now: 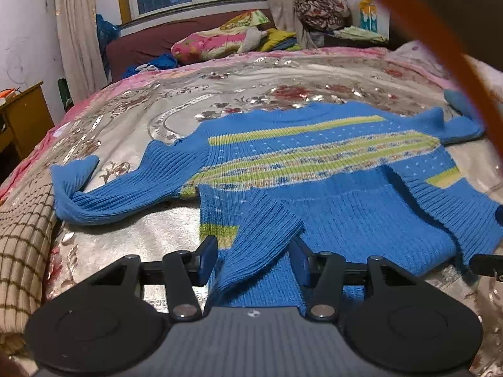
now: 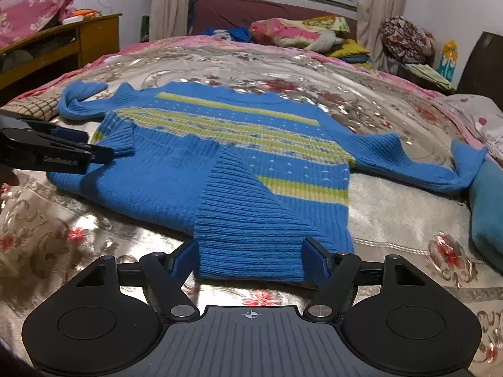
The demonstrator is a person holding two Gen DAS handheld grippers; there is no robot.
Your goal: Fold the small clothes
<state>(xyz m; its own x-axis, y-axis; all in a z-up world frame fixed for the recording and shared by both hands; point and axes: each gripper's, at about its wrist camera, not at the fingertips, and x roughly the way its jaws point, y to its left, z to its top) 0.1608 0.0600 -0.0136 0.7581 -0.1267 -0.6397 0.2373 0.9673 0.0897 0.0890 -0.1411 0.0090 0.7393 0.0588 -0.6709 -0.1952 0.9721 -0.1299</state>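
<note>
**Operator:** Blue ribbed knit was what I had in both views. The sweater (image 1: pixel 314 169) lay flat on the bed (image 1: pixel 157 119), near its front edge, collar toward the far side and hem toward me, with its long axis running away from the fingers.

**Second:** Where were your grippers?

**Operator:** Left gripper (image 1: pixel 253 260) sat at the hem's left corner, where a ribbed flap (image 1: pixel 257 238) was turned up. Its fingers (image 1: pixel 207 260) stood apart on either side of that flap, and I couldn't see them pressing on it. Right gripper (image 2: pixel 251 260) sat at the hem's right corner, fingers (image 2: pixel 317 259) wide apart and flanking the ribbed band (image 2: pixel 248 238), not clamped.

**Second:** Which hand was nearer?

**Operator:** Both were about level at the hem. I judged the fold would carry the hem straight toward the collar, once both fingers gripped.
</note>
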